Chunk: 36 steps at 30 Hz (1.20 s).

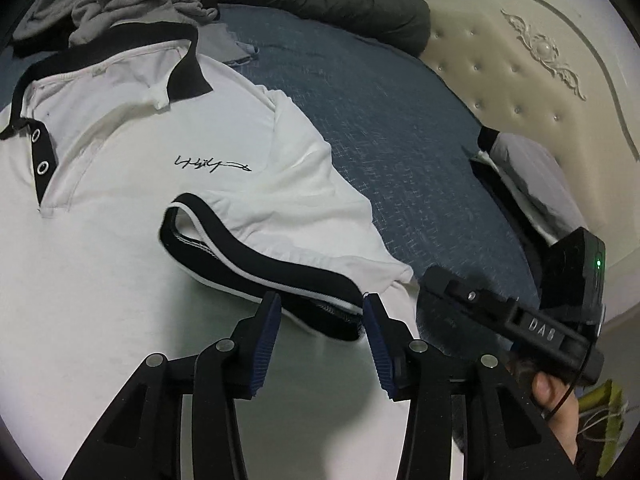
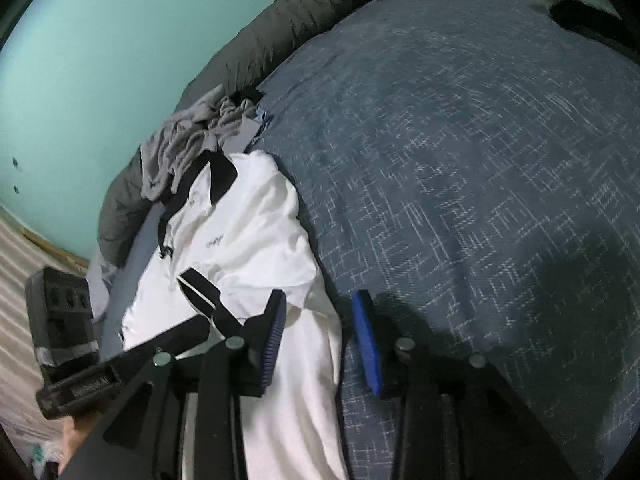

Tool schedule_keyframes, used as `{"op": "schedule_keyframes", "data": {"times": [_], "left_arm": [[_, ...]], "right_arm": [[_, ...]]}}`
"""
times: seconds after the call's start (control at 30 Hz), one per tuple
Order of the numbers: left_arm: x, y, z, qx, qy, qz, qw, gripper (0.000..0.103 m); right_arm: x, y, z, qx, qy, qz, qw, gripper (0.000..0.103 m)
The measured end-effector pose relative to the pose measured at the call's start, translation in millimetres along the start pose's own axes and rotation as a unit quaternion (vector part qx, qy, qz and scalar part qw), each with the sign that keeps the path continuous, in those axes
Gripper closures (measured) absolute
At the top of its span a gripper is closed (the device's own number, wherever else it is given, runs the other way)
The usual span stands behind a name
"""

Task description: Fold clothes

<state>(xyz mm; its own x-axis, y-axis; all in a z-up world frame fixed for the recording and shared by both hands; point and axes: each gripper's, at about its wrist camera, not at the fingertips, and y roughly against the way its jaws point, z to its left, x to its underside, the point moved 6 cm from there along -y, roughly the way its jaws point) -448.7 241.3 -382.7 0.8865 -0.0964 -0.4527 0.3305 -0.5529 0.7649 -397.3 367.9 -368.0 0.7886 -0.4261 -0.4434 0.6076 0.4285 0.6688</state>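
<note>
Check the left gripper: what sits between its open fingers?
In the left wrist view, the black sleeve cuff of the white polo shirt crosses the gap of the left gripper, which is open.

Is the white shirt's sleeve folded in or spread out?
Folded in: the black-trimmed sleeve lies across the white shirt, cuff between the open left claw.

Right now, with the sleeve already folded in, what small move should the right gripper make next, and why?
Probably close the right gripper on the side edge of the white polo shirt. Its jaws stand open, straddling that edge where it meets the blue bedspread. The black-trimmed sleeve already lies across the body, and the left gripper is open at the cuff, so folding the side inward looks due.
</note>
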Motion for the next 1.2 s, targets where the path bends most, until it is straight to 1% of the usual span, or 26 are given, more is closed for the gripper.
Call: {"op": "schedule_keyframes", "data": {"times": [0.13,0.23,0.3,0.33,0.37,0.43,0.47,0.53,0.6,0.63,0.67,0.77,0.9,1.03,1.2], "left_arm": [[5.9,-4.8,-11.9,0.006,-0.02,0.006,0.9998,0.057],[8.4,-10.5,-18.0,0.012,-0.025,0.01,0.9996,0.057],[7.5,-14.0,-18.6,0.013,-0.025,0.01,0.9995,0.06],[7.4,-15.5,-19.1,0.014,-0.026,0.011,0.9995,0.071],[7.4,-16.9,-19.7,0.016,-0.027,0.013,0.9994,0.084],[9.2,-19.4,-22.2,0.015,-0.037,0.018,0.999,0.098],[10.3,-19.8,-23.0,0.016,-0.041,0.019,0.9988,0.101],[13.3,-18.1,-24.4,0.016,-0.051,0.02,0.9984,0.101],[16.2,-15.3,-24.6,0.017,-0.057,0.019,0.998,0.101],[17.5,-13.6,-24.5,0.019,-0.057,0.02,0.998,0.101],[18.5,-12.0,-24.5,0.021,-0.057,0.02,0.998,0.101],[21.2,-6.9,-23.6,0.023,-0.056,0.023,0.9979,0.101],[24.9,-0.6,-20.8,0.035,-0.039,0.027,0.9982,0.101],[30.0,-4.6,-18.5,0.025,-0.036,0.036,0.9984,0.101],[32.1,-10.9,-16.8,0.013,-0.034,0.042,0.9985,0.101]], "right_arm": [[1.4,-6.7,-2.3,0.001,0.0,0.01,1.0,0.068],[1.8,-10.4,-1.7,0.003,0.008,0.013,1.0,0.068],[1.7,-12.1,-0.3,0.004,0.015,0.012,1.0,0.068],[1.6,-12.9,0.5,0.005,0.018,0.011,1.0,0.068],[1.5,-13.9,1.2,0.007,0.023,0.01,1.0,0.068],[1.5,-15.5,2.6,0.012,0.034,0.009,0.999,0.068],[1.7,-16.3,2.9,0.013,0.037,0.008,0.999,0.069],[2.2,-18.4,3.5,0.016,0.043,0.008,0.999,0.074],[1.9,-20.0,3.7,0.021,0.05,0.008,0.999,0.09],[1.6,-19.9,3.6,0.022,0.051,0.007,0.998,0.093],[1.3,-18.7,3.0,0.024,0.051,0.006,0.998,0.1],[1.4,-17.1,0.4,0.028,0.052,0.007,0.998,0.102],[2.4,-17.1,-3.0,0.031,0.048,0.011,0.998,0.102],[7.7,-16.0,-4.6,0.04,0.048,0.019,0.998,0.102],[10.7,-18.5,-4.5,0.031,0.039,0.035,0.998,0.102]]}}
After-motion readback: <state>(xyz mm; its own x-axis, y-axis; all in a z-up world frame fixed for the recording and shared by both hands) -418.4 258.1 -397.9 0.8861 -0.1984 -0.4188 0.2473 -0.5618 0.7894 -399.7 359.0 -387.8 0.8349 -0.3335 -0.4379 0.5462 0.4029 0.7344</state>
